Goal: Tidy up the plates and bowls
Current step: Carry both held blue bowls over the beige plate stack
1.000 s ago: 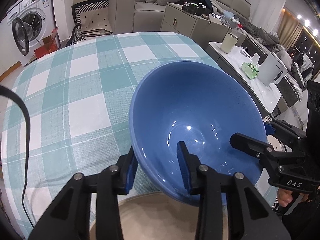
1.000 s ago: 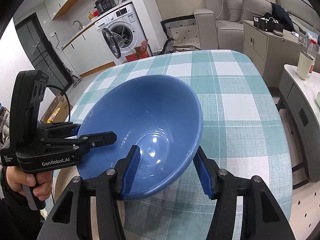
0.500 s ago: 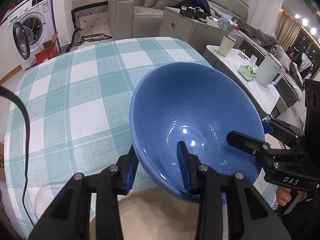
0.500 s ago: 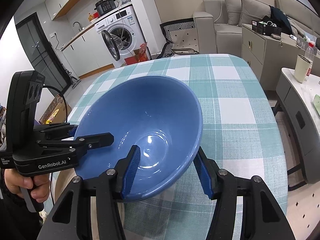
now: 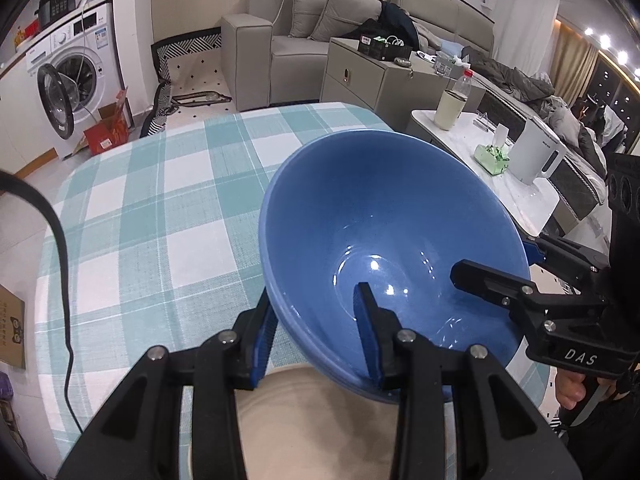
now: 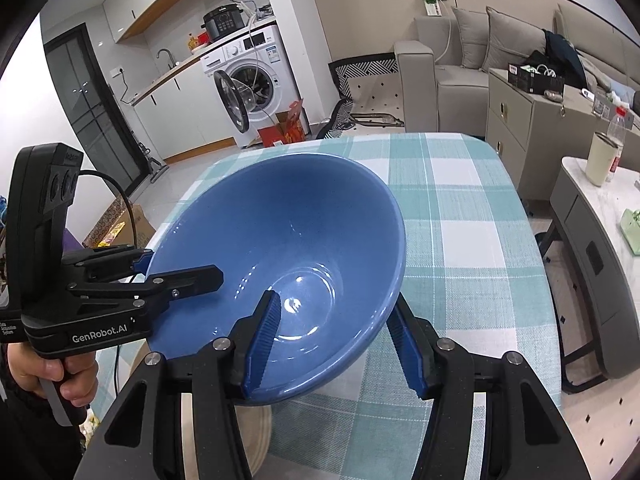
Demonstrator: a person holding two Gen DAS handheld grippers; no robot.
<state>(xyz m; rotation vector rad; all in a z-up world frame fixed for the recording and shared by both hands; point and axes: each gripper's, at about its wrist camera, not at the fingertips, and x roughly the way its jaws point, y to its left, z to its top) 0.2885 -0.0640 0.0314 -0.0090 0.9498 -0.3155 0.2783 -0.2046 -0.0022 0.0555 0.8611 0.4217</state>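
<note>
While both pinch its rim, left gripper (image 5: 316, 338) and right gripper (image 6: 336, 344) hold blue bowl (image 5: 384, 248).

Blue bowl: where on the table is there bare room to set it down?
The checked tablecloth is bare from the blue bowl out to the far edge and the left edge by the black cable. It is crowded close in: the beige plate lies under the bowl, between both hand-held grippers.
</note>
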